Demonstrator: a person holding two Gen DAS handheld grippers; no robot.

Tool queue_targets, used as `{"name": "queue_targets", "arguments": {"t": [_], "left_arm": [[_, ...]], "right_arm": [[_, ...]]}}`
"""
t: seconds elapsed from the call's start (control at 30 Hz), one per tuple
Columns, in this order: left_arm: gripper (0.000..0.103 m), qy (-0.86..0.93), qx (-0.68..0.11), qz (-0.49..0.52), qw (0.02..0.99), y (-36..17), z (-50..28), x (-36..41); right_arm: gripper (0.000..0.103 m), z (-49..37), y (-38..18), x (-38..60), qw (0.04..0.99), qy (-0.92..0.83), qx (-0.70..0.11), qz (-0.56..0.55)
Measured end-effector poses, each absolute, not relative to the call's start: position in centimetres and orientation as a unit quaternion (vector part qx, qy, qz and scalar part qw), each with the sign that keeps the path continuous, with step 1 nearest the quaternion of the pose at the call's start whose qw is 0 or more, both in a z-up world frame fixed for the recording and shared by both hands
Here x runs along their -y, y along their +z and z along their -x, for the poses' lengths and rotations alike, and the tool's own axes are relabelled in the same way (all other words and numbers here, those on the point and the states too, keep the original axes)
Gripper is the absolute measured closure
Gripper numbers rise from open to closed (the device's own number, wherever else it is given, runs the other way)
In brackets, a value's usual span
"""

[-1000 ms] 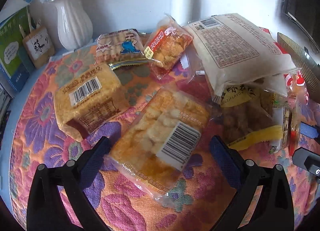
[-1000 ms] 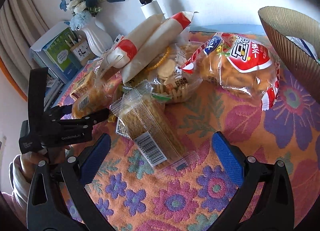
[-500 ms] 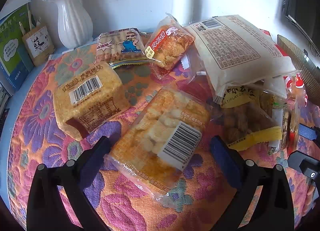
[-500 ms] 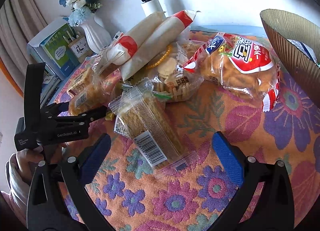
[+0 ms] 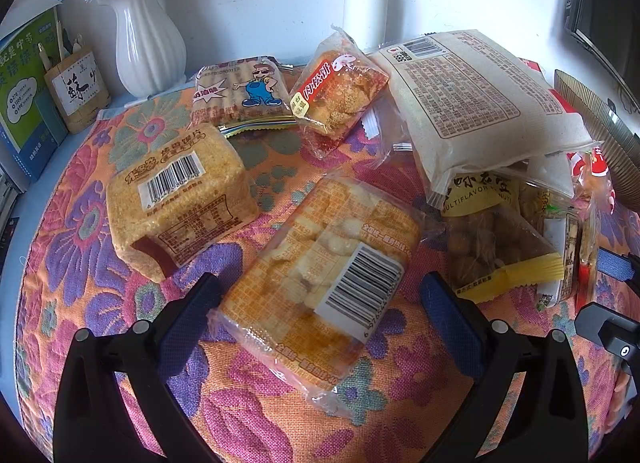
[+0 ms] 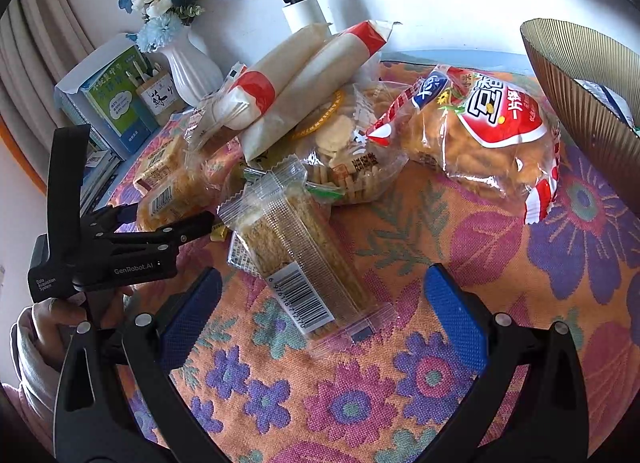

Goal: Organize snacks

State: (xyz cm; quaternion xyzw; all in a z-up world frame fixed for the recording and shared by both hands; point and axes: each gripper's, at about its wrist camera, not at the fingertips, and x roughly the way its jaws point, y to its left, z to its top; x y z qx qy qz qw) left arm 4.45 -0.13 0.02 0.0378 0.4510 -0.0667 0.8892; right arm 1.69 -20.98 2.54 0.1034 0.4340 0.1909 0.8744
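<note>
Surface (image 5: 60, 247): round-edged, covered in quilted floral cloth, orange with purple and pink blooms. Snacks are heaped at its middle and far side.

Left gripper (image 5: 320, 299): held low over the near edge, jaws wide apart, empty. They straddle the near end of a cracker pack (image 5: 320, 263) lying flat, barcode up, in crinkled clear film; I cannot tell whether the pads touch it. From the right wrist view this gripper (image 6: 168, 223) shows side-on at the left, a hand (image 6: 44, 323) on its handle, the sleeve cut off by the frame.

Right gripper (image 6: 324, 303): also low and level, jaws wide apart, holding nothing. A long wafer pack (image 6: 304, 259) lies between them, apart from both pads, clear dotted film, barcode toward the camera.

Pile beyond, largest first:
- pale paper bag (image 5: 476, 103), matte, printed back up, resting on other packs and hiding most of them;
- red-and-clear bag (image 6: 480, 135) of golden sticks, puffy, far right;
- toast block (image 5: 176, 199), grainy, boxy, left of the cracker pack;
- clear biscuit tub (image 6: 344, 151) under the pale bag, partly hidden;
- nut bag (image 5: 492, 247), yellow strip, top tucked under the paper bag;
- cartoon pack (image 5: 244, 95) and small cake pack (image 5: 340, 91), far side, edges touching.

Ribbed brown bowl (image 6: 588, 103) at the right, cut off by the frame. White fluted vase (image 5: 148, 51) at the far left, flowers partly out of view.
</note>
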Motion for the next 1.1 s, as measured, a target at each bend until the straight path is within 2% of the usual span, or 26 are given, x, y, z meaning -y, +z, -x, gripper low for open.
{"name": "queue_targets", "arguments": {"t": [1.1], "left_arm": [[0.005, -0.067, -0.451, -0.037, 0.889, -0.04, -4.45, 0.07]], "right_arm": [[0.003, -1.58, 2.36, 20.99, 0.875, 0.188, -0.435, -0.098]]}}
